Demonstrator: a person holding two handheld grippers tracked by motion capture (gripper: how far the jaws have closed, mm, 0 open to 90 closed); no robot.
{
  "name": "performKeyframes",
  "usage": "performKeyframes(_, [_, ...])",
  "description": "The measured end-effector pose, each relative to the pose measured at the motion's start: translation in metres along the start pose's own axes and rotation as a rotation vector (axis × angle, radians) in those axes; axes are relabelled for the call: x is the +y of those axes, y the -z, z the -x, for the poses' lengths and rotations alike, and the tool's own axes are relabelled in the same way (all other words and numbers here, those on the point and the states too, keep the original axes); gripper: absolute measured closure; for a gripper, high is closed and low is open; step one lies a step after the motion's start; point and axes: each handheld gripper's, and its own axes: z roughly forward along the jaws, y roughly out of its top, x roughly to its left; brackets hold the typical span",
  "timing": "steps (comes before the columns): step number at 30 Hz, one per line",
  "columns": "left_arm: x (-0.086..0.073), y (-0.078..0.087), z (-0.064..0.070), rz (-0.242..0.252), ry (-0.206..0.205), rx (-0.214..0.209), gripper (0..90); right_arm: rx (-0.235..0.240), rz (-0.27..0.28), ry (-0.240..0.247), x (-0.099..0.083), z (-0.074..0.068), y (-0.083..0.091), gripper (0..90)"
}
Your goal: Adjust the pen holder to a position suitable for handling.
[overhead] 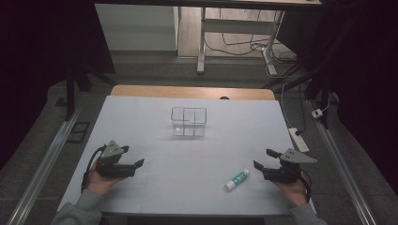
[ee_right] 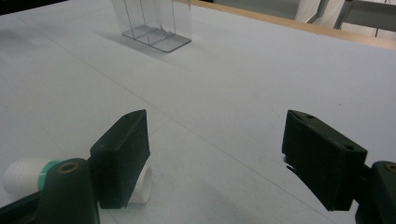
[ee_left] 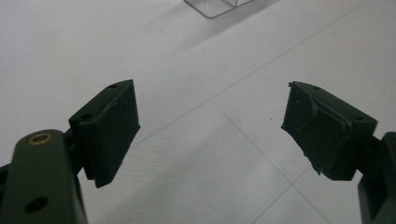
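Right gripper (overhead: 263,160) spread, lower right of frame, just beside glue stick (overhead: 237,179). Left gripper (overhead: 133,156) spread too. Likely light, stiff, smooth, prone to rolling; best pinched mid-barrel.

grey sleeves, 2 black grippers w/ ribbed fingers (ee_left: 112,135), grey triangular plates, black cables
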Motion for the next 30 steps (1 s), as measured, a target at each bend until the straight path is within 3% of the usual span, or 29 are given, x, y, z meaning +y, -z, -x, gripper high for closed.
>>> performKeyframes(30, [-0.0012,-0.0021,-0.0020,-0.012,-0.010,0.024,18.3,0.006,0.005,0.002,-0.0006,0.0002,-0.0006,22.9])
